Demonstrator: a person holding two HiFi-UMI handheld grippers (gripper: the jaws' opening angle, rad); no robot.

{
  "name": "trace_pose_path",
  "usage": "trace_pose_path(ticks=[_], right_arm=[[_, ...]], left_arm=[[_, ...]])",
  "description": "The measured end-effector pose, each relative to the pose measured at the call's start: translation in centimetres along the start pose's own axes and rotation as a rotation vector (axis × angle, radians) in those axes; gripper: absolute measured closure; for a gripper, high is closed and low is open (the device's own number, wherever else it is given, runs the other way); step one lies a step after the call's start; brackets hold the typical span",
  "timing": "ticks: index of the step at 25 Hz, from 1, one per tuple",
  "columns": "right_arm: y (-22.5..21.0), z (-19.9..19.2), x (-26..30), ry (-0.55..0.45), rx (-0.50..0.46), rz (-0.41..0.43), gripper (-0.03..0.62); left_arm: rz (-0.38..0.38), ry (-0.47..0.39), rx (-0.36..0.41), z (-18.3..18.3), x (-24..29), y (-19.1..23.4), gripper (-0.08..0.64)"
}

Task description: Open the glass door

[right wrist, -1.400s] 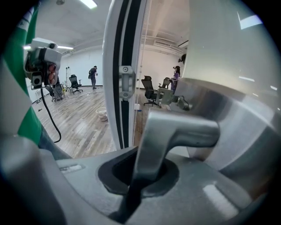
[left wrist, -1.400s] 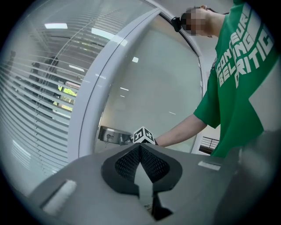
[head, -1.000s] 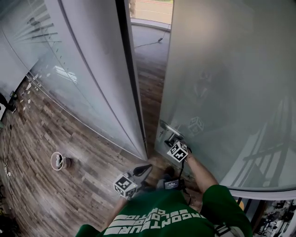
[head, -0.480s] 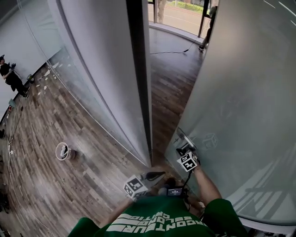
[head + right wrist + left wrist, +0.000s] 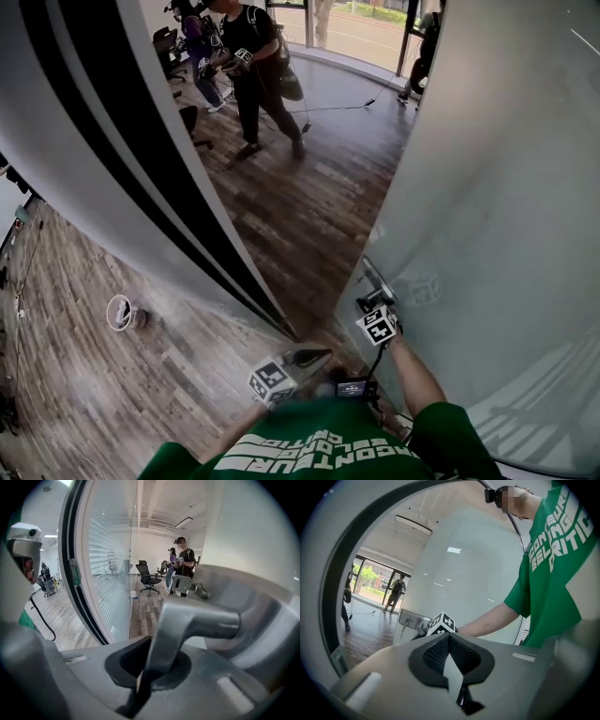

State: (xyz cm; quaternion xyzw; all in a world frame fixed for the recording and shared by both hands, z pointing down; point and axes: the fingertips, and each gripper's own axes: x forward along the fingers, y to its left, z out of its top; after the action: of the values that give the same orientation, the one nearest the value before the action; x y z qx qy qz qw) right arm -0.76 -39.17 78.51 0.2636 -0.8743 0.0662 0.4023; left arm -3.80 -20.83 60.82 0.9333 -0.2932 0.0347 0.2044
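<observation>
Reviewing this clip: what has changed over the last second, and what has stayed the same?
The glass door has swung wider open: the gap beside the dark frame has grown, and people in the room beyond now show. The right gripper stays shut on the door handle. The left gripper stays shut and empty, low beside it.
</observation>
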Motion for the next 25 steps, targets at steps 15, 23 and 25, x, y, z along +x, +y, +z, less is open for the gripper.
trace_pose_path(ticks=[15,23,25], right_arm=[[-11.3,-2.9,2.0,-0.006,0.092,-0.069,0.6],[-17.0,-3.9,1.0,0.008,0.148,-0.133,0.6],[-18.7,-4.1,1.1,-0.001,0.154,-0.151,0.6]], left_arm=[[0.009,-0.033,0.029,1.1,9.4,3.4,0.551],[-0.009,-0.046,0.035,2.1,12.9,2.5,0.551],[-0.016,-0.041,0.038,2.1,13.8,2.5,0.551]])
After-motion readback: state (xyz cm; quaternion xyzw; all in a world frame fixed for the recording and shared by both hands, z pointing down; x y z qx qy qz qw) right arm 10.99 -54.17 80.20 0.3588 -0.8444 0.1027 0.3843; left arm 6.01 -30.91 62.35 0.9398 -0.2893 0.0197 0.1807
